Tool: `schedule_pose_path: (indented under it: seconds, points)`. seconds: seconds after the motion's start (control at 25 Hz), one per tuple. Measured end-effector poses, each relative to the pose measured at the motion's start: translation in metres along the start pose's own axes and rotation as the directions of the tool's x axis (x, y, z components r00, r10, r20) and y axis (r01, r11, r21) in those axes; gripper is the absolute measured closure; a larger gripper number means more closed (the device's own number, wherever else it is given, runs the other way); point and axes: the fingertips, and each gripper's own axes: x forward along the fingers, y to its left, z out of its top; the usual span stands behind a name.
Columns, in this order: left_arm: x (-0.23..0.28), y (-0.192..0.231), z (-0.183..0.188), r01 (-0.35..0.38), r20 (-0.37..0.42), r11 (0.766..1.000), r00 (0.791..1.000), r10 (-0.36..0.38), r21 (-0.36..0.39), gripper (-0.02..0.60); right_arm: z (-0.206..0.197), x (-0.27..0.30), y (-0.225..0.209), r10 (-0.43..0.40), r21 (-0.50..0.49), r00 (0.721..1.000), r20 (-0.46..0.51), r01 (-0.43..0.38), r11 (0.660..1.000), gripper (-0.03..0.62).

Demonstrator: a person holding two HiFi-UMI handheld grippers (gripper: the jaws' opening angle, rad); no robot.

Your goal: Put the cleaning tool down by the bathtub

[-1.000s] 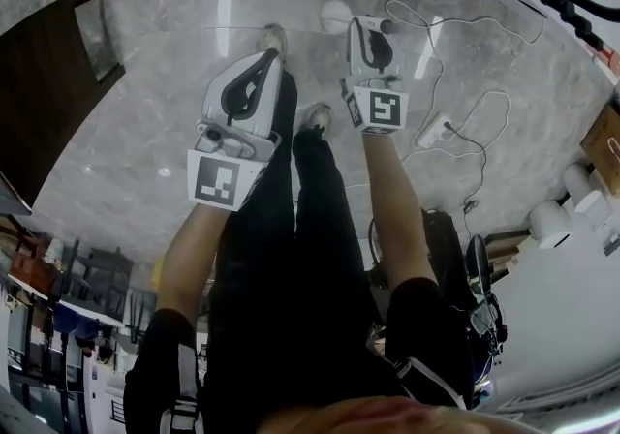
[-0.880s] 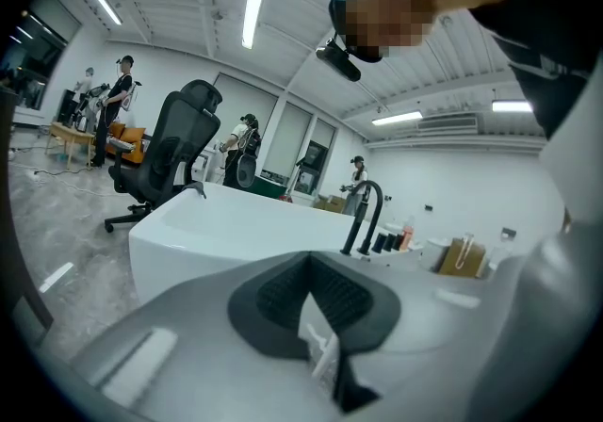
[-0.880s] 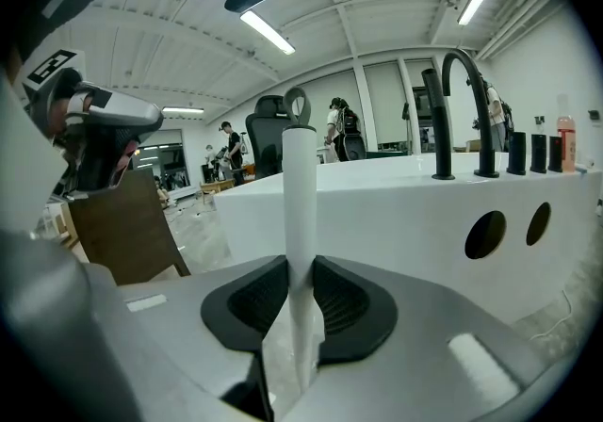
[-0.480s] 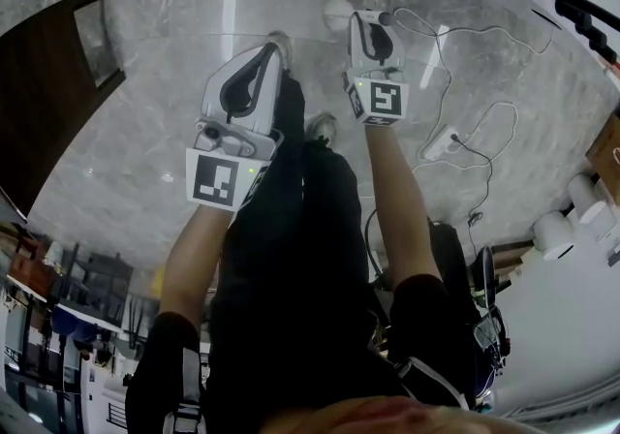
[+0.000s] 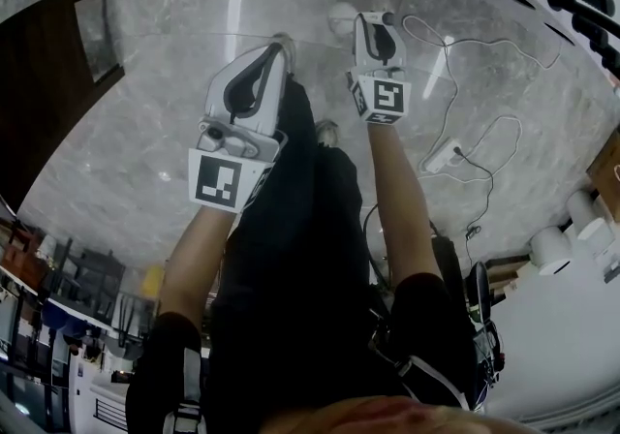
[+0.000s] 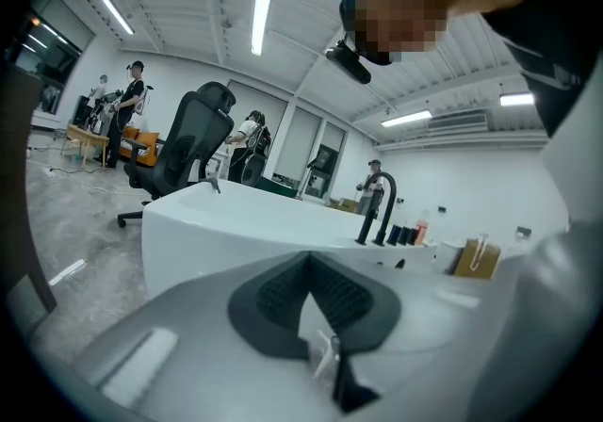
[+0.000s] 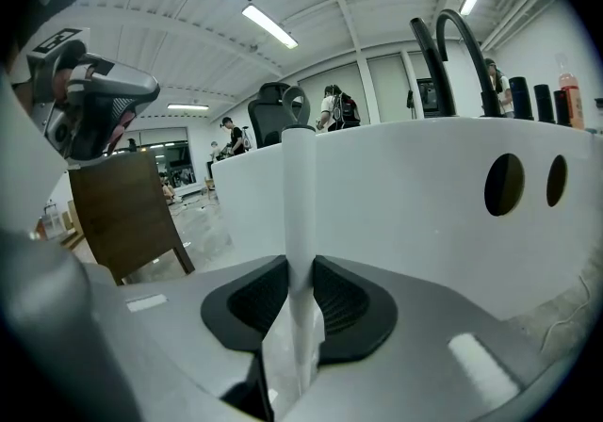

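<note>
Right gripper view only: fingers [image 7: 344, 302] of the right gripper [image 7: 301, 265] clamped on the cleaning tool [image 7: 300, 194] by its white handle, upright just before the bathtub [image 7: 424, 194] wall. Head view only: the tool's round head [image 5: 338, 15] down at the floor [image 5: 145, 112]. Left gripper [image 6: 307, 260] fingers together, empty. Against a second ago: both grippers lower, same clamp.
</note>
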Motion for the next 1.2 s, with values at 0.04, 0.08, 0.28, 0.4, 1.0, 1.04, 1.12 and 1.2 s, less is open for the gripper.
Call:
schedule_pose_path:
  seconds: [0.04, 0.08, 0.28, 0.4, 1.0, 1.04, 1.12, 1.2]
  points:
    - [0.0, 0.002, -0.004, -0.003, -0.008, 1.0, 1.0, 0.003, -0.003, 0.575, -0.004, 0.001, 0.0, 0.001, 0.001, 1.0, -0.002, -0.001, 1.0, 0.508]
    - [0.0, 0.004, -0.006, -0.006, -0.014, 1.0, 1.0, 0.006, -0.006, 0.575, -0.007, 0.002, 0.0, 0.003, 0.002, 1.0, -0.005, -0.003, 1.0, 0.508]
    - [0.002, 0.007, -0.017, -0.01, -0.007, 1.0, 1.0, 0.009, -0.013, 0.575, -0.026, 0.01, -0.002, 0.013, -0.001, 1.0, -0.021, -0.013, 1.0, 0.508]
    - [0.004, 0.01, -0.021, -0.005, -0.012, 1.0, 1.0, 0.005, -0.014, 0.575, -0.037, 0.015, -0.003, 0.009, 0.001, 0.999, -0.035, -0.009, 1.0, 0.508]
    - [0.008, 0.027, -0.025, -0.012, -0.006, 1.0, 1.0, 0.012, -0.024, 0.575, -0.074, 0.039, -0.012, 0.002, 0.004, 0.994, -0.108, -0.002, 1.0, 0.508]
    - [0.008, 0.027, -0.026, -0.011, -0.007, 1.0, 1.0, 0.011, -0.026, 0.575, -0.075, 0.041, -0.014, 0.002, 0.005, 0.994, -0.108, -0.001, 1.0, 0.508]
    - [0.008, 0.029, -0.029, -0.009, -0.016, 1.0, 1.0, 0.008, -0.029, 0.575, -0.075, 0.047, -0.016, 0.0, 0.007, 0.994, -0.109, 0.0, 1.0, 0.508]
    - [0.007, 0.03, -0.032, -0.004, -0.029, 0.999, 1.0, 0.003, -0.032, 0.575, -0.074, 0.054, -0.018, -0.003, 0.008, 0.994, -0.11, 0.004, 1.0, 0.508]
